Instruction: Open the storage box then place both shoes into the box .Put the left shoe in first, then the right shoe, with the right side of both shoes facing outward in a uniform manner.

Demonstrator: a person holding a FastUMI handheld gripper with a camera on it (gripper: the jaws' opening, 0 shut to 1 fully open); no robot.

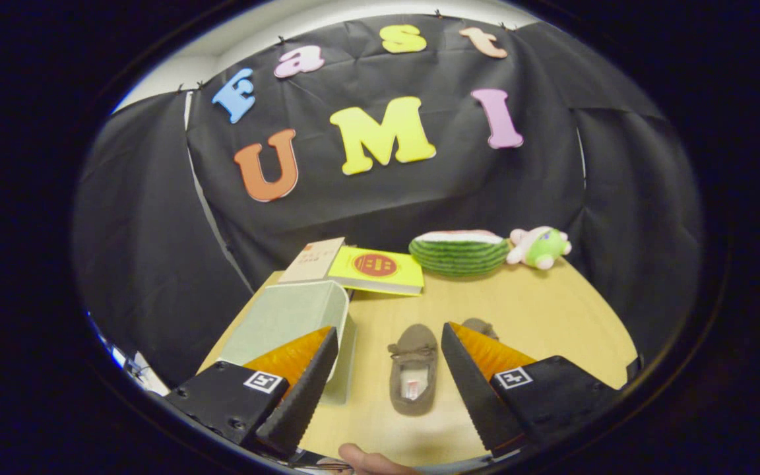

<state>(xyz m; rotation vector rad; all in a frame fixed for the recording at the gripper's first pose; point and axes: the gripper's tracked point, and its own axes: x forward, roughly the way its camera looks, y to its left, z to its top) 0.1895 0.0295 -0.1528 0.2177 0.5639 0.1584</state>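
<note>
A pale green storage box with its lid down stands on the wooden table, partly behind my left finger. A brown moccasin shoe lies on the table between the fingers, toe pointing away. Just the toe of a second brown shoe peeks out behind my right finger. My gripper hovers above the table, open, with nothing held between its fingers.
Two books, a beige one and a yellow one, lie at the far edge behind the box. A watermelon-slice plush and a small pink-and-green plush toy sit at the back right. A fingertip of a person's hand shows below the fingers.
</note>
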